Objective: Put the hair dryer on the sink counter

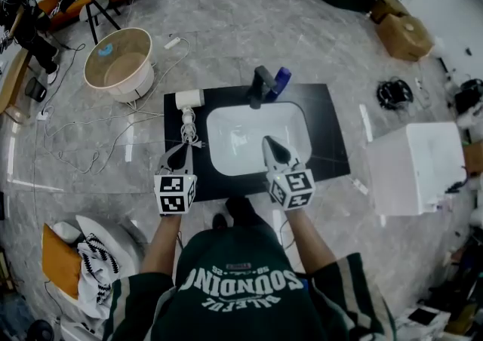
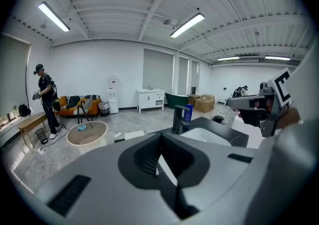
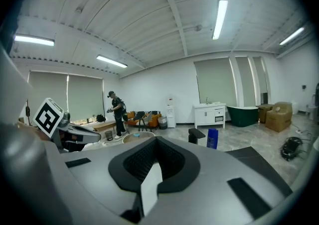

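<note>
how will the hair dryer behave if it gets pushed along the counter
The hair dryer lies flat on its side on the black counter, so it would probably slide rather than tip. Its hard white shell looks stiff and likely light. The cord at its handle end looks floppy and may drag or snag.

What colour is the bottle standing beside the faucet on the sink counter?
Blue. The bottle shows best in the head view, just right of the black faucet.

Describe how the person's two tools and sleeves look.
The left tool and the right tool are grey, tapering to pointed jaws, each carrying a white cube with black square markers. The short sleeves are dark green with pale stripes.
</note>
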`<action>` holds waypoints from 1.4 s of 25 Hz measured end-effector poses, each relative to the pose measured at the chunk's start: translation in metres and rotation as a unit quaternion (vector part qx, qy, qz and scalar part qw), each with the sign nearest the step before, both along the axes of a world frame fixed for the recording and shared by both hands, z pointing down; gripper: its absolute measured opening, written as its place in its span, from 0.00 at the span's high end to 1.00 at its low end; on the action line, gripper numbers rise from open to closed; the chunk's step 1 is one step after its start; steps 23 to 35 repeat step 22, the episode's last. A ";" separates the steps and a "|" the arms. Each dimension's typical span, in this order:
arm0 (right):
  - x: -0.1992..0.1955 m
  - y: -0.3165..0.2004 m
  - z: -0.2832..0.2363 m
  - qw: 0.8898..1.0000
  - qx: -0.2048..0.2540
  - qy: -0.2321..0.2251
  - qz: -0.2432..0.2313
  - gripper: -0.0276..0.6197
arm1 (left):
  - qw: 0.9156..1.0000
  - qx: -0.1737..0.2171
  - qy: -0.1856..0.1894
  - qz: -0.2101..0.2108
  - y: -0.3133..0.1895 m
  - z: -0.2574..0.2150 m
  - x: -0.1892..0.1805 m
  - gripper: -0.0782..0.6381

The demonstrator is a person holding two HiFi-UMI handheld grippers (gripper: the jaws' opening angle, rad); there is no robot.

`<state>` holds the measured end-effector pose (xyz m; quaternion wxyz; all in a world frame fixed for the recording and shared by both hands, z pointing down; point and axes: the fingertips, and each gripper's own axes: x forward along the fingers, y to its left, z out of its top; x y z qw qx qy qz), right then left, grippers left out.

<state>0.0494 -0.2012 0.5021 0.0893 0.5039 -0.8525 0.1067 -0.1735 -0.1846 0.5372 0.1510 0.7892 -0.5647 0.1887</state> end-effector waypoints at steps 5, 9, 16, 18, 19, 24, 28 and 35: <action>-0.002 0.003 0.004 1.000 -0.002 -0.004 0.003 0.96 | 1.000 0.000 -0.010 0.009 0.007 0.001 -0.002 0.89; -0.003 0.004 0.006 1.000 -0.003 -0.004 0.002 0.96 | 1.000 0.001 -0.010 0.009 0.009 0.000 -0.005 0.89; -0.006 0.000 0.004 1.000 -0.002 -0.003 0.001 0.96 | 1.000 -0.003 -0.008 0.013 0.008 0.002 -0.005 0.89; -0.007 -0.002 0.004 1.000 -0.002 -0.005 0.000 0.96 | 1.000 -0.001 -0.004 0.015 0.006 -0.001 -0.004 0.89; -0.008 -0.002 0.004 1.000 -0.002 -0.005 0.000 0.96 | 1.000 0.000 -0.003 0.014 0.005 -0.002 -0.004 0.89; -0.011 -0.005 0.005 1.000 -0.002 -0.005 -0.003 0.96 | 1.000 0.001 -0.001 0.013 0.002 -0.003 -0.006 0.89; -0.011 -0.005 0.005 1.000 -0.002 -0.005 -0.003 0.96 | 1.000 0.001 -0.001 0.013 0.002 -0.003 -0.006 0.89; -0.011 -0.005 0.005 1.000 -0.002 -0.005 -0.003 0.96 | 1.000 0.001 -0.001 0.013 0.002 -0.003 -0.006 0.89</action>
